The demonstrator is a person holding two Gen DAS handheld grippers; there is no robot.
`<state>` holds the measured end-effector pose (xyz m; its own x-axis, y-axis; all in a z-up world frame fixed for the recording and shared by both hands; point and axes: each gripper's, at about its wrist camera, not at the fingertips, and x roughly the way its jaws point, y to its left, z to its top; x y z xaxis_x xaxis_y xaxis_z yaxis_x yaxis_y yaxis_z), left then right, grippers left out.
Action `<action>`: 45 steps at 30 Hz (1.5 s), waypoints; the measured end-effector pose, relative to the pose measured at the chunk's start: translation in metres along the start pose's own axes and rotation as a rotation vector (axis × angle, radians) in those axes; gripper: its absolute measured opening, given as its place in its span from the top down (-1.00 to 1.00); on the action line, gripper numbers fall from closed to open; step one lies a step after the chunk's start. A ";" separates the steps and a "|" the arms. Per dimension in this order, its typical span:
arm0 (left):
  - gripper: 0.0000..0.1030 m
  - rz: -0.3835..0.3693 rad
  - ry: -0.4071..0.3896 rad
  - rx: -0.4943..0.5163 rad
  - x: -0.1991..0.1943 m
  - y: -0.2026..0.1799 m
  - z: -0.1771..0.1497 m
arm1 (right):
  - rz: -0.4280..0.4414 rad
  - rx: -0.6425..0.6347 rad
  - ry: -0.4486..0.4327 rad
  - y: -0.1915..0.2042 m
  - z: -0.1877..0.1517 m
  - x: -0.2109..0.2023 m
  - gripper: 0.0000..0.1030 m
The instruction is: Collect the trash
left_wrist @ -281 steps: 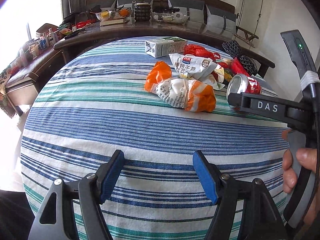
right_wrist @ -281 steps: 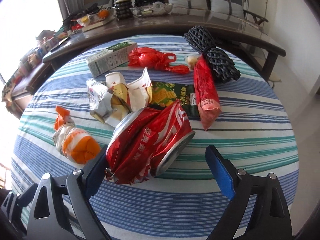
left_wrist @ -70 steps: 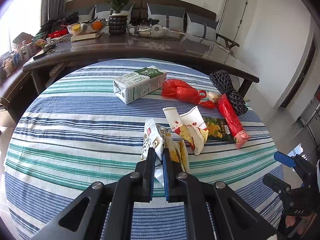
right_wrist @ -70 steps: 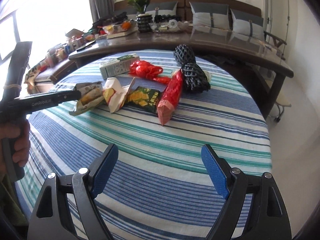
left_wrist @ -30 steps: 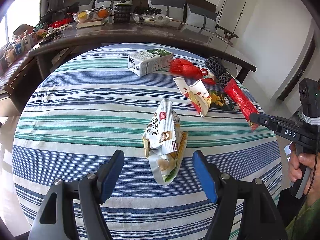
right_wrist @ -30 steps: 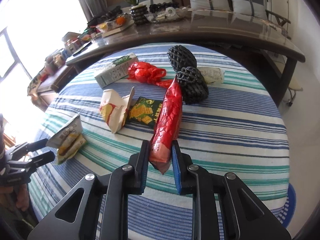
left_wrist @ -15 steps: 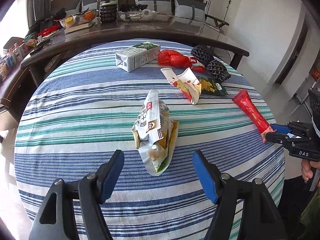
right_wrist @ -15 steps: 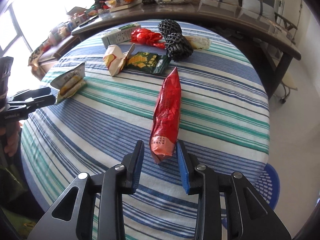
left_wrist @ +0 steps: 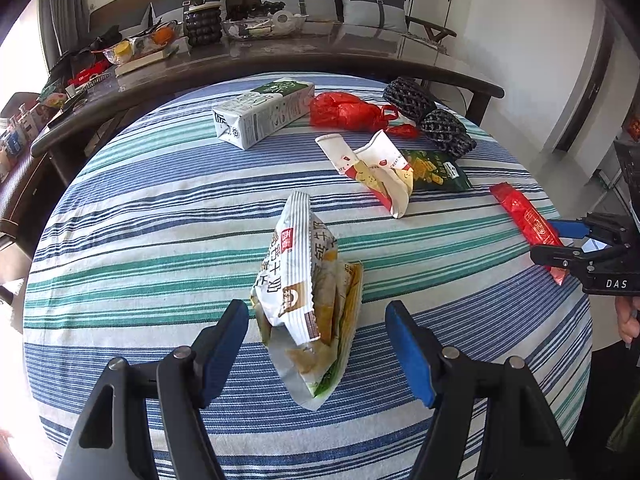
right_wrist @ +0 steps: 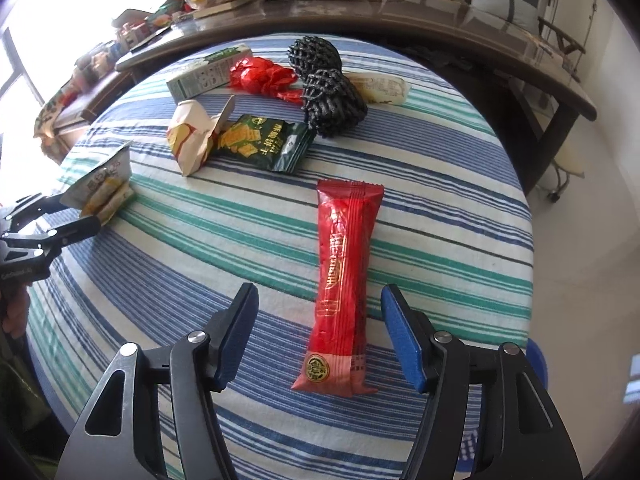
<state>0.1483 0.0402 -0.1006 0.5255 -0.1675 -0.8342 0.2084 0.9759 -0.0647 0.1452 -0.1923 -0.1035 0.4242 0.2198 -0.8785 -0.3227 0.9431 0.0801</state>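
Observation:
A long red wrapper point(right_wrist: 344, 280) lies flat on the striped tablecloth point(right_wrist: 240, 240) near the right edge. My right gripper point(right_wrist: 320, 336) straddles its near end, jaws opening, pads clear of it. A crumpled white snack bag point(left_wrist: 308, 300) stands on the cloth between the blue pads of my open left gripper point(left_wrist: 316, 348), untouched. Farther back lie a milk carton point(left_wrist: 264, 114), a red plastic bag point(left_wrist: 344, 110), a paper cup wrapper point(left_wrist: 376, 172), a green cracker packet point(right_wrist: 264, 142) and black foam netting point(right_wrist: 328, 92). The right gripper point(left_wrist: 560, 240) also shows in the left wrist view.
A dark curved table point(left_wrist: 320, 56) with fruit, a plant and clutter rings the far side. A blue bin point(right_wrist: 536, 360) peeks from below the table's right edge. A white packet point(right_wrist: 380, 86) lies behind the netting. A hand point(left_wrist: 628, 320) holds the right gripper.
The right gripper pulled the red wrapper toward the near right edge, then opened and let it drop flat. The left gripper stayed open and closed in slightly on the white bag.

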 end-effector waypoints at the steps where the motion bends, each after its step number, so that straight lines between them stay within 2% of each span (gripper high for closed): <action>1: -0.41 0.010 0.005 0.010 0.004 -0.001 0.001 | -0.001 0.001 0.006 -0.001 0.001 0.002 -0.27; 3: -0.41 0.035 0.012 0.023 0.010 -0.002 0.004 | 0.000 0.001 0.010 -0.001 0.003 0.003 -0.25; 6: -0.41 0.045 0.012 0.017 0.014 0.000 0.005 | -0.009 -0.005 0.008 -0.001 0.005 0.002 -0.07; 7: -0.41 0.035 0.006 0.012 0.014 0.002 0.005 | -0.012 -0.009 0.011 -0.001 0.005 0.002 0.11; 8: -0.40 0.022 -0.002 0.006 0.012 0.002 0.005 | -0.020 -0.015 0.017 -0.002 0.005 0.003 0.42; 9: -0.38 0.011 -0.009 0.003 0.011 0.003 0.005 | -0.031 -0.020 0.022 -0.003 0.004 0.003 0.56; 11: 0.20 0.009 -0.029 0.007 0.006 0.002 0.005 | -0.026 -0.002 0.015 -0.006 0.004 0.000 0.57; 13: 0.51 -0.020 -0.032 0.004 0.002 0.002 0.007 | -0.023 0.000 -0.003 -0.007 0.003 -0.008 0.57; 17: 0.71 -0.041 -0.051 -0.001 -0.007 -0.008 0.007 | 0.018 0.047 -0.054 -0.016 0.000 -0.025 0.57; 22: 0.75 -0.112 -0.091 0.029 -0.025 -0.040 0.009 | 0.053 0.128 -0.107 -0.042 -0.013 -0.048 0.57; 27: 0.76 -0.209 -0.093 0.049 -0.035 -0.087 0.012 | 0.054 0.202 -0.144 -0.068 -0.028 -0.069 0.57; 35: 0.76 -0.347 -0.085 0.152 -0.043 -0.200 0.022 | -0.014 0.331 -0.181 -0.129 -0.073 -0.103 0.57; 39: 0.76 -0.407 -0.067 0.190 -0.039 -0.259 0.025 | -0.085 0.382 -0.177 -0.165 -0.095 -0.121 0.57; 45: 0.76 -0.454 -0.043 0.253 -0.016 -0.345 0.026 | -0.185 0.441 -0.148 -0.222 -0.122 -0.136 0.57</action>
<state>0.0896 -0.2978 -0.0505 0.3680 -0.5764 -0.7296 0.6130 0.7404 -0.2758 0.0559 -0.4619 -0.0592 0.5663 0.0422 -0.8231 0.1444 0.9782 0.1495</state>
